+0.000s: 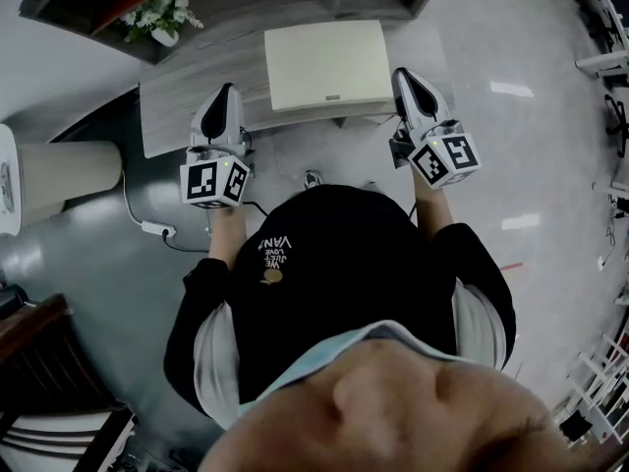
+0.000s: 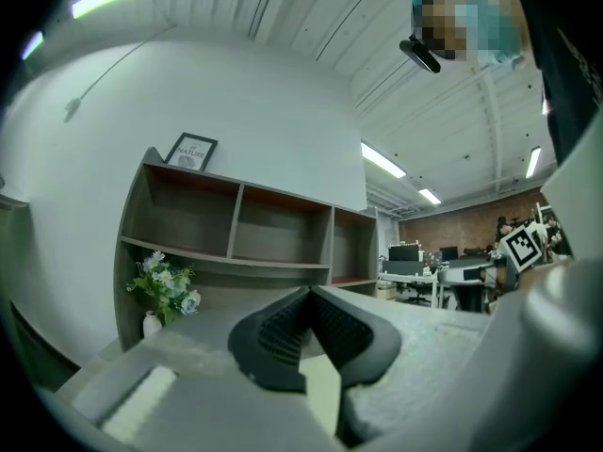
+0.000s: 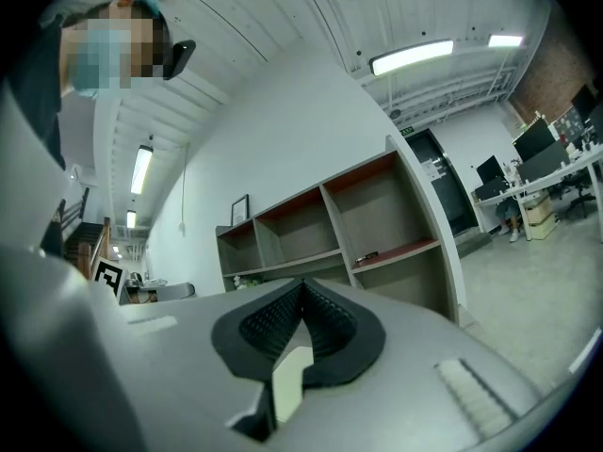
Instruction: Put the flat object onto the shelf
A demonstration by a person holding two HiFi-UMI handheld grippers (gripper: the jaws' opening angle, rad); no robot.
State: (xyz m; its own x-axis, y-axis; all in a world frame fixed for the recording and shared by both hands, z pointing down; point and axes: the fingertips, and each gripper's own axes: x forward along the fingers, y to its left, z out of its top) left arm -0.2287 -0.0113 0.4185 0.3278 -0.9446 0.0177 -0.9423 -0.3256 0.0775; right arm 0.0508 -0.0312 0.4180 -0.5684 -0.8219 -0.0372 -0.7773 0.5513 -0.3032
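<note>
flat object lying on the tabletop, between left gripper and right gripper. both pairs of fingers are closed and grip nothing. judged not yet picked up, so the whole transfer is left. the object's near edge sits by the tabletop's near edge. the shelf on the far side has open compartments, with flowers at the left.

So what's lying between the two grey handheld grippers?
A flat cream rectangular board on a grey wooden tabletop, between left gripper and right gripper; the head view shows it.
</note>
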